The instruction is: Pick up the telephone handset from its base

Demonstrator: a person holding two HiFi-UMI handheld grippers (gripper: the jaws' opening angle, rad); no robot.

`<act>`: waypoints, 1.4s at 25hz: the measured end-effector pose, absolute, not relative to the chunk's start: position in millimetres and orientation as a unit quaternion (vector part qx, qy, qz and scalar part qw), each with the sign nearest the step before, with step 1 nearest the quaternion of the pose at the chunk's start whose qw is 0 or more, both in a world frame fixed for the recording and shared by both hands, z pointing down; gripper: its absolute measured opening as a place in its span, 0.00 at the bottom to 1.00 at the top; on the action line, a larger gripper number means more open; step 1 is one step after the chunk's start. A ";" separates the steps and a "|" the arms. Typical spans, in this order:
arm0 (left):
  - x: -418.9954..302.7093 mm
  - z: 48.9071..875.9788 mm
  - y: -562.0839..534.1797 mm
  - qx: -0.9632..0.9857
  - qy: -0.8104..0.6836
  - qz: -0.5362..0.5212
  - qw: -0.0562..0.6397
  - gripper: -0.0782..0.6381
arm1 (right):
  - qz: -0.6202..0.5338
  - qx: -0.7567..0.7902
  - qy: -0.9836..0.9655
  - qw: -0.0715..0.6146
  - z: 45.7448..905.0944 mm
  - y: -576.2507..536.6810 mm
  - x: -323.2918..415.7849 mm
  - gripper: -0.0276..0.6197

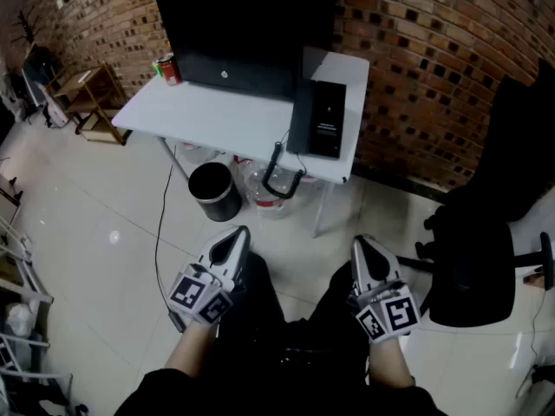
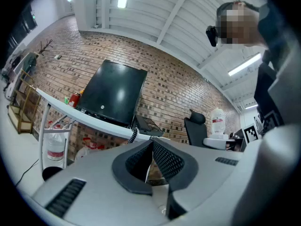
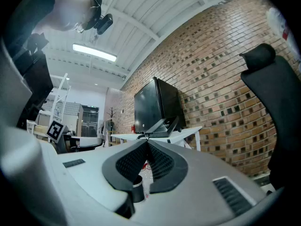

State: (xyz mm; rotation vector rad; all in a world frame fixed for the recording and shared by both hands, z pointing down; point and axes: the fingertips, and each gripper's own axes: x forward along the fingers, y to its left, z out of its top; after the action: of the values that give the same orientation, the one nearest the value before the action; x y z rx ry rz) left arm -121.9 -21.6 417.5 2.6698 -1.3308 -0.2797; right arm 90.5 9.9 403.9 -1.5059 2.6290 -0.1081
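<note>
You are at the approach step, with nothing grasped yet. In the head view the left gripper (image 1: 234,239) and right gripper (image 1: 363,250) sit low in the frame, each with its jaws pressed together on nothing. The telephone (image 1: 326,120) lies at the right end of the white counter (image 1: 217,115) in the upper middle, well apart from both. Its handset appears to rest on the base, with the coiled cord (image 1: 276,170) hanging off the counter's edge. Next you will likely need to close that gap, spread one pair of jaws and line them across the handset. Only the head view shows the phone from above. The left gripper view gives it side-on, just right of the monitor (image 2: 114,94). In the right gripper view the phone is too small to pick out.
</note>
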 end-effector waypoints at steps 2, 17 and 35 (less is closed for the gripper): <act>-118.3 408.1 -40.5 0.892 -0.437 -0.094 0.068 0.12 | -0.032 -0.493 0.867 0.057 398.7 -11.0 89.8 0.06; -91.7 338.6 -159.1 0.927 -0.349 -0.096 0.094 0.12 | -0.047 -0.473 0.876 0.085 347.0 -111.1 100.2 0.06; -46.2 314.3 -278.4 0.948 -0.205 -0.047 0.238 0.13 | -0.069 -0.430 0.897 0.084 316.2 -199.3 101.6 0.06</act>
State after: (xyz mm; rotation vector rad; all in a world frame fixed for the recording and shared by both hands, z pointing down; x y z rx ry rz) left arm -46.2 -278.4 314.3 2.5981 -0.5631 -0.1288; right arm 101.6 -199.3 316.2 -1.2818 2.6757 -0.2051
